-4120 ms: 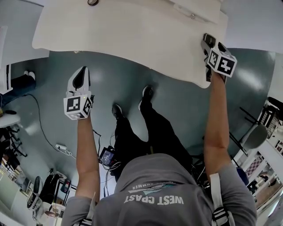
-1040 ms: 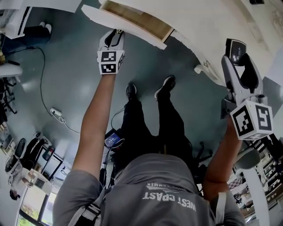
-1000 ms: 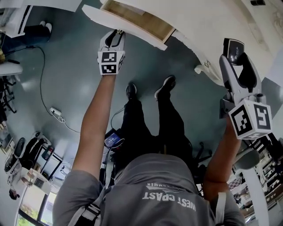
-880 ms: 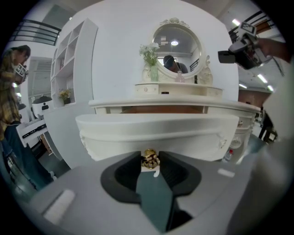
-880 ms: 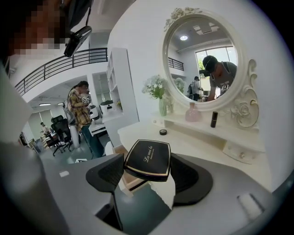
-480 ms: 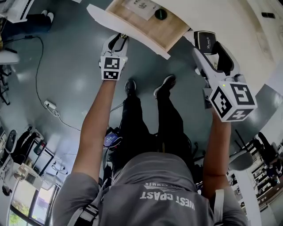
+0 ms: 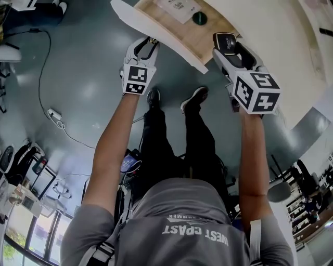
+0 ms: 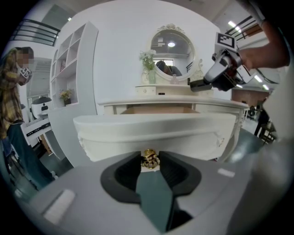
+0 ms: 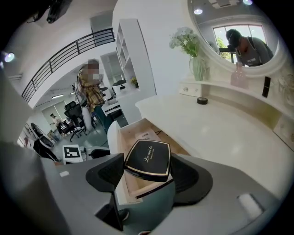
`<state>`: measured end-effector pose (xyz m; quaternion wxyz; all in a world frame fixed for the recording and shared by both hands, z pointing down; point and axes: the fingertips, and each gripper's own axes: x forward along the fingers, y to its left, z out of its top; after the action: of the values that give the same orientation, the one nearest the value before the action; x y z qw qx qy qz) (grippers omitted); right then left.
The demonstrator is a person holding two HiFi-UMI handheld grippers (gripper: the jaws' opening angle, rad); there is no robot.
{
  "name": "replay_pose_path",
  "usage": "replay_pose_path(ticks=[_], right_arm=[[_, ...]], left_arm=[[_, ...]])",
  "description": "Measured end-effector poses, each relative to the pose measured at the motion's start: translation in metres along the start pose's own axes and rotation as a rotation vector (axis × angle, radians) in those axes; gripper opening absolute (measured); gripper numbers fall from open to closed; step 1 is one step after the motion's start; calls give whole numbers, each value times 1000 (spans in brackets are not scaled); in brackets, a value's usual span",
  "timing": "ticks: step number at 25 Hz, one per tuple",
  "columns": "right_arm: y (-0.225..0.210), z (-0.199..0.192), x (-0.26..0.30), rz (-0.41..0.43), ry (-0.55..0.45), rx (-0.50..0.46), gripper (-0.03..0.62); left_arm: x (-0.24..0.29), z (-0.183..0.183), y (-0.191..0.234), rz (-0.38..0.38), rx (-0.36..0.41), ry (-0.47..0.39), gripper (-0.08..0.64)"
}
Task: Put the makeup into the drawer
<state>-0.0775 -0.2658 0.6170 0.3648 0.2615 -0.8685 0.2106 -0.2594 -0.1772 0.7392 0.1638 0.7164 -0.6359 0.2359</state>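
Head view: left hand-held gripper (image 7: 147,44) pinches knob (image 8: 149,158); right hand-held gripper (image 7: 227,50) clamps compact (image 7: 225,40) by open drawer's (image 7: 156,32) edge.

In the head view the drawer (image 7: 156,32) is cut off by the top edge, so its back is out of sight; a small dark round thing (image 7: 199,18) lying inside it is too small to identify; the print on the paper sheet (image 7: 179,6) beside it cannot be read; in the left gripper view the drawer's inside is hidden behind its white front; the gold knob (image 8: 149,159) shows only in part between the closed jaws of the left gripper (image 8: 150,161); the underside of the compact (image 9: 148,158) is hidden where the right gripper (image 9: 147,170) clamps it, and the smaller line of lettering on its lid is too fine to read.
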Motion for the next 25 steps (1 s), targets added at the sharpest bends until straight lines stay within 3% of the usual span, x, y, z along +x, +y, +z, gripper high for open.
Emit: replay_pose_path(ticks=[14,25], right_arm=[[25,-38,79,35,167,-115,324],[27,-61,129,23,356,-238,324]], left_arm=[[-21,-16,2,-55,31,-9,132],[-49,-2,11,-41,47,-100,52]])
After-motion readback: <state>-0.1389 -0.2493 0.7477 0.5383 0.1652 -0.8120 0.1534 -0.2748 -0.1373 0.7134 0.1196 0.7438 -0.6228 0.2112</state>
